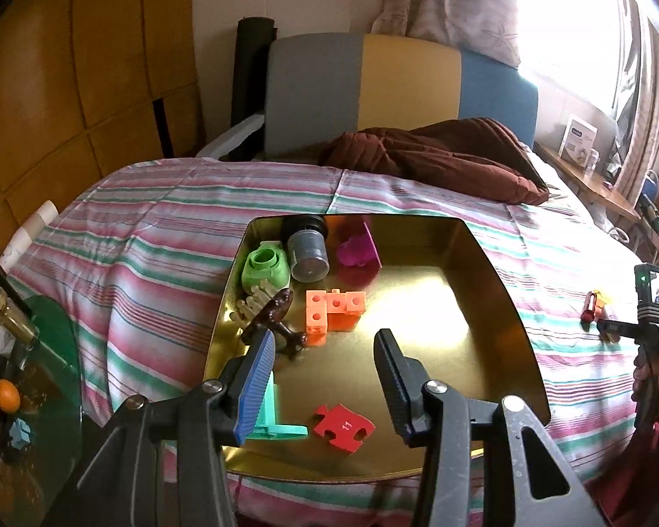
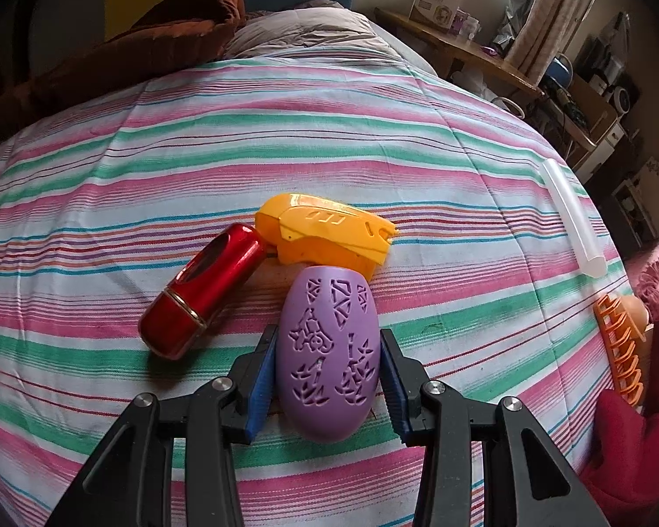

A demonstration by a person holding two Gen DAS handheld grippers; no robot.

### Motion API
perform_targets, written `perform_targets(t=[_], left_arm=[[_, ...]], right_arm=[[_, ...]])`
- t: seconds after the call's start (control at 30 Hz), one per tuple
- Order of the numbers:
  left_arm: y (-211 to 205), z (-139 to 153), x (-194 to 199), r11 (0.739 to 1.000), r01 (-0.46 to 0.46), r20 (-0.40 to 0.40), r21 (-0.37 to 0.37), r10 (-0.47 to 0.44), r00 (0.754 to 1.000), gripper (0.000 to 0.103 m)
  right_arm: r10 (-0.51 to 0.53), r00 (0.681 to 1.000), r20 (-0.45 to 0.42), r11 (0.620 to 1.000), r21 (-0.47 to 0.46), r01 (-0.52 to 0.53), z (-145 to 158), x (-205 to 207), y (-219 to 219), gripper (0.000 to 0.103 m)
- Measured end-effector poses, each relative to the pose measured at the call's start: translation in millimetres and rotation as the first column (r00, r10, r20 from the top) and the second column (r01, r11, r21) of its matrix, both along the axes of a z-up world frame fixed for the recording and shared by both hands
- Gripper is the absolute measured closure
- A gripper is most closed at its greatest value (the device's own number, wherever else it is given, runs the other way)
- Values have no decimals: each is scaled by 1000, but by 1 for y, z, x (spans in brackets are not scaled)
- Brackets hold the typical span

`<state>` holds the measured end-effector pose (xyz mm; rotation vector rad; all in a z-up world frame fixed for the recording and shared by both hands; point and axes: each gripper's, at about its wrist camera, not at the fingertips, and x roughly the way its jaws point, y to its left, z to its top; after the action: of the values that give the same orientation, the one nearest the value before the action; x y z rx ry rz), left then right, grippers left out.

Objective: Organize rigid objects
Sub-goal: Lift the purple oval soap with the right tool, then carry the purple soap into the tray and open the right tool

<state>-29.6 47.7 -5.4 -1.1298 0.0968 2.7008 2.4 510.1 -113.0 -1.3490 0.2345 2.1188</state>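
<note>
The right gripper (image 2: 327,369) is clamped on a purple egg (image 2: 327,351), both pads pressed to its sides; the egg lies on the striped bedspread (image 2: 285,123). Just beyond it, a yellow toy (image 2: 325,237) touches the egg's far end, and a red tube (image 2: 202,298) lies to the left, its far end against the yellow toy. A clear stick (image 2: 571,219) and an orange comb (image 2: 619,351) are seen well apart at the right; the comb is cut off by a red sleeve (image 2: 628,448).

The left gripper (image 1: 325,373) stands half open over a gold tray (image 1: 439,307), with nothing between its fingers. In the tray, a brown figure (image 1: 276,312) and a teal piece (image 1: 272,413) are partly hidden behind the left finger. An orange block (image 1: 334,316), a red puzzle piece (image 1: 342,426), a green shape (image 1: 266,270), a grey cylinder (image 1: 307,254) and a magenta piece (image 1: 358,252) are also held by the tray.

The tray rests on the same bedspread. A brown quilt (image 1: 439,153) and a three-coloured headboard (image 1: 400,88) are seen at the far end, with a bright window washed out at the right.
</note>
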Motion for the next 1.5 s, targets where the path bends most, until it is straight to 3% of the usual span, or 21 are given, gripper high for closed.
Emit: perform_targets(t=[0.37, 0.47, 0.67, 0.83, 0.97, 1.07, 1.2, 1.27, 1.37, 1.5], left_arm=[[-17, -3, -1, 1000, -30, 2, 10, 30, 1000, 56], [-25, -5, -1, 999, -48, 6, 14, 48, 999, 56], [-39, -8, -1, 997, -79, 5, 20, 79, 997, 56], [-48, -12, -1, 994, -102, 8, 26, 102, 995, 56], [-53, -15, -2, 993, -111, 13, 26, 111, 994, 56], [-57, -14, -2, 993, -118, 12, 30, 118, 993, 56], [-67, -13, -3, 990, -136, 2, 34, 136, 991, 56], [-72, -14, -4, 988, -154, 0, 29, 154, 988, 56], [-80, -18, -7, 983, -177, 15, 38, 177, 984, 56], [-83, -24, -7, 982, -185, 21, 30, 184, 983, 56]], right_arm=[[55, 997, 51, 996, -80, -51, 8, 7, -16, 60], [71, 997, 14, 989, -130, -69, 15, 14, -24, 59], [174, 978, -115, 973, -130, -189, 52, 11, -66, 59], [337, 915, -222, 919, -136, -371, 85, -10, -127, 59], [491, 826, -278, 826, -151, -542, 100, -40, -191, 59], [585, 763, -273, 750, -175, -638, 97, -69, -240, 59], [650, 720, -243, 678, -243, -694, 81, -87, -297, 59], [708, 671, -221, 622, -255, -740, 70, -90, -330, 59], [744, 646, -172, 597, -265, -758, 52, -96, -363, 59], [747, 653, -124, 599, -300, -743, 28, -104, -384, 59]])
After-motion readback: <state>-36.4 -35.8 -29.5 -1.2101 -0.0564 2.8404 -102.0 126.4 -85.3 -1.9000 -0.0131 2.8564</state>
